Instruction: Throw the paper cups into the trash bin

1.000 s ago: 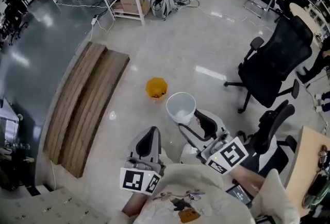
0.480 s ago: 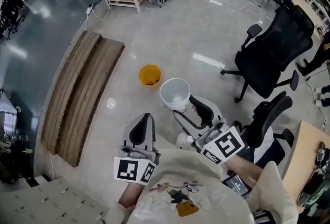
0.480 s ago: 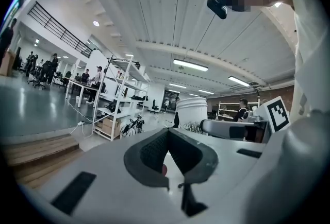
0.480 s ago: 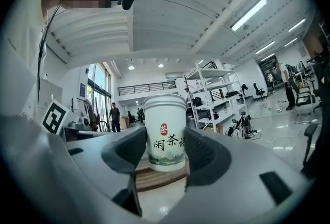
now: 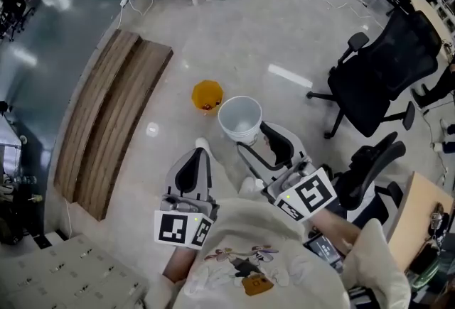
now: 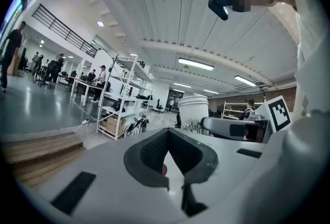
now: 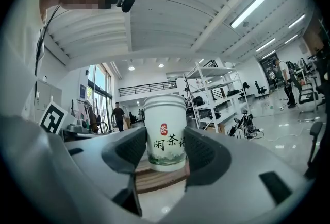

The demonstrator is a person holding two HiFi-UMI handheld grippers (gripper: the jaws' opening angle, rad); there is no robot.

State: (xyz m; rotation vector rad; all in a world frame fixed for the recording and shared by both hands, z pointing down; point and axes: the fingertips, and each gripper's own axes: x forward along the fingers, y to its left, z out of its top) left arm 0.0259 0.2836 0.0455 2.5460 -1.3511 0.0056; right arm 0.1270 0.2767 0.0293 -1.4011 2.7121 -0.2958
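Standing over the pale floor (image 5: 298, 38), the person holds both tools out ahead. A yellow bin (image 5: 207, 96) sits on the floor just beyond the right tool (image 5: 250, 141), which is clamped on a white paper cup (image 5: 239, 118), likely so the cup can be dropped in. The left tool (image 5: 197, 157) has its jaws together on nothing, probably spare for now. The cup stands upright, long axis vertical, mouth up.

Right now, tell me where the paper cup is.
In the head view the paper cup is near centre frame, clamped between the jaws of the right gripper, just right of the yellow bin.
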